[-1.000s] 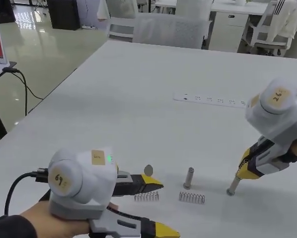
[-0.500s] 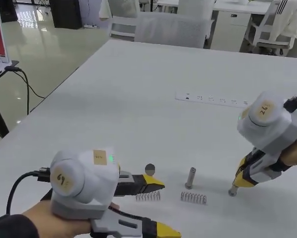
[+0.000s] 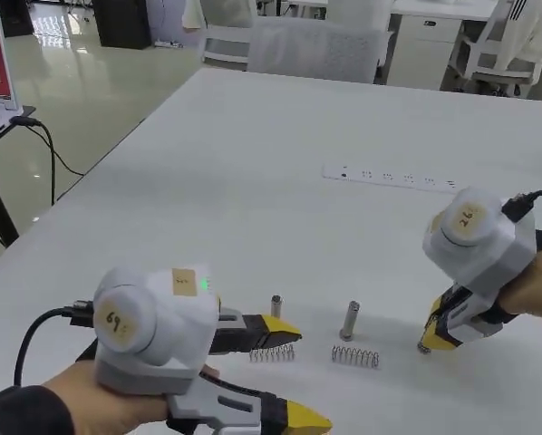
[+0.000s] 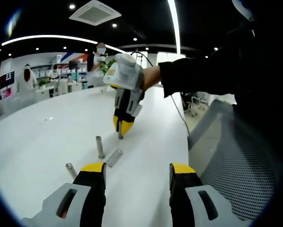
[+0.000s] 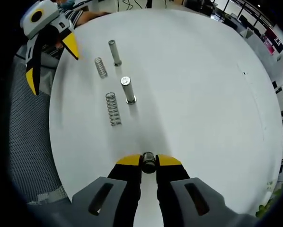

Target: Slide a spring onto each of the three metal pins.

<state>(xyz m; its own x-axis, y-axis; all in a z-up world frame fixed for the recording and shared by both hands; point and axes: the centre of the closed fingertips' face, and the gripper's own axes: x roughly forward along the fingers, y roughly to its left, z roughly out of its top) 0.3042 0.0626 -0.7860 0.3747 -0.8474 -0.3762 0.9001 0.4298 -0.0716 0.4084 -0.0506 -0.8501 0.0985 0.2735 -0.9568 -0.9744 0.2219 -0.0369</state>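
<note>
**Q:** What lies on the bench, and how do your two tools stand?

**A:** A white table (image 3: 253, 181) carries everything. Take the middle pin (image 3: 349, 320) as the reference. A power strip (image 3: 389, 177) lies well beyond that pin, on its far side. Your left gripper (image 3: 307, 374) is near-left of the middle pin, with its jaws spread wide and nothing between them. Your right gripper (image 3: 431, 340) is to the right of the middle pin, tips down at the table. Its jaws are pinched narrow on the top of the third pin (image 5: 148, 162). What shows between them in the right gripper view looks ribbed. Whether that is a coil already on the pin cannot be told.

**Q:** Where are the smaller parts?

**A:** The middle pin stands upright and bare. The left pin (image 3: 276, 305) stands upright to its left, also bare. The first spring (image 3: 355, 356) lies flat just in front of the middle pin, not touching it. The second spring (image 3: 272, 353) lies flat near-left of the middle pin, just beside one jaw tip of your left gripper.

**Q:** Which step is in hand, and what does the next move call for?

**A:** By the look of it the task is at an early stage, with two springs loose and two pins uncovered. Your right gripper appears to be steadying the third pin. The likely next move is yours on the left:
- Close lightly across the second spring.
- Stand it on end.
- Centre its bore over a bare pin top, then lower it.

Grip gently, because a hard squeeze could flick the coil away.
</note>
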